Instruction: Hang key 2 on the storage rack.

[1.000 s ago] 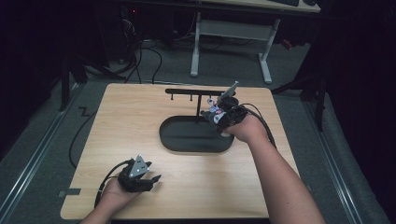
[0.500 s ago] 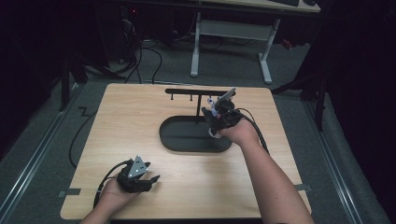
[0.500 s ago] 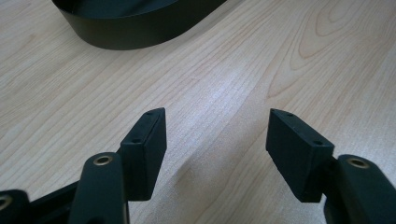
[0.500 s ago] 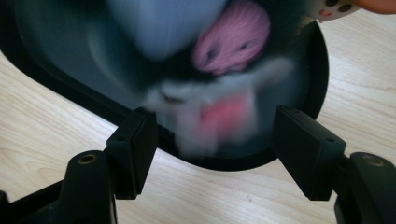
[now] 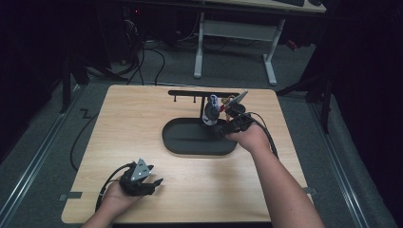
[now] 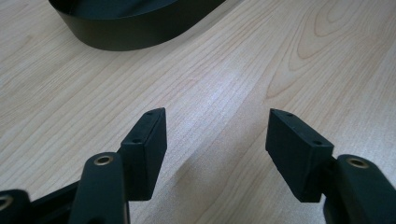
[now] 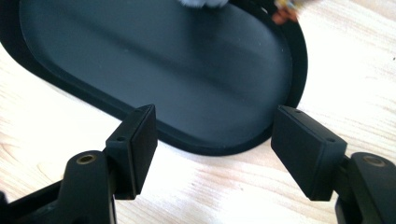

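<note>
- Though only the bearer of all the rest, first by size: pale wooden counter (image 5: 133,142), flat and hard.
- On it, toward the far side, a black oval tray (image 5: 190,142) with a low rim, seemingly rigid and smooth. Rising from its far edge, a thin black rack (image 5: 190,93) with a crossbar and small pegs.
- At the near left corner, well apart from the tray, left tongs (image 6: 215,140) low over bare wood, spread wide, with nothing between.
- Over the right end of the tray's rim, right tongs (image 7: 212,140) at a middling gap, just now opening, also gripping nothing.
- Just past those tongs, beside the rack's post, a small grey trinket (image 5: 211,113) with a purple top. Hanging from a peg or standing in the tray: impossible to tell.
- Touching or close beside it, a smaller reddish piece (image 5: 227,101), too blurred to name.
- Judged by looks alone: very light, small, probably hard-bodied, perhaps on a loop, and likely to swing or twist if nudged.
- Best taken across the middle of the body with a narrow, gentle pinch, squarely from the side, away from post and pegs. Little force needed; more risk from slipping or knocking than from breaking.
</note>
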`<state>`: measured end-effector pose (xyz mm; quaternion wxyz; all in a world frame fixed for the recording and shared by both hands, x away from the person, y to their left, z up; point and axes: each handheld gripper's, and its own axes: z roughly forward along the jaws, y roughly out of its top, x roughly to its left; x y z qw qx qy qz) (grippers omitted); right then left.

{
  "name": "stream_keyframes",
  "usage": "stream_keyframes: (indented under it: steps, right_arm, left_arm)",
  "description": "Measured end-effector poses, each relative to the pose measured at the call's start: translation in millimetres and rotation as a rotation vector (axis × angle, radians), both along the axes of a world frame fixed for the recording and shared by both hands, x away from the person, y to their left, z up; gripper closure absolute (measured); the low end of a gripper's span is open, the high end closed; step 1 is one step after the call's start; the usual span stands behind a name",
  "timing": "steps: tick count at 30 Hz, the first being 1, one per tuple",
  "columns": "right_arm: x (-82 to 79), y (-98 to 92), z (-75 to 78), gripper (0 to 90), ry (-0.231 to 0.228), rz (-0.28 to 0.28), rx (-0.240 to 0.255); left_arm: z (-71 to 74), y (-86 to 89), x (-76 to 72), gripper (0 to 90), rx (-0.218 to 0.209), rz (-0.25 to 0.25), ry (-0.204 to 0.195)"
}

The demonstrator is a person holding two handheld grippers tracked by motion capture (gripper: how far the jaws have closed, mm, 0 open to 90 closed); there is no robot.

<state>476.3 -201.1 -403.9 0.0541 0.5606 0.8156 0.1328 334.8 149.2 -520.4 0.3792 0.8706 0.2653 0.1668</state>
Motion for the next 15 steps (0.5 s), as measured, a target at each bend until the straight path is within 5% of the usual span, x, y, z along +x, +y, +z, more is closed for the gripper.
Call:
stream_keyframes:
  steps: [15]
  right_arm:
    - [-33.0, -13.2, -23.9, 30.8, -0.032, 0.04, 0.038]
  left_arm:
    - [-1.6, -1.6, 1.8, 39.4, -0.002, -0.001, 0.022]
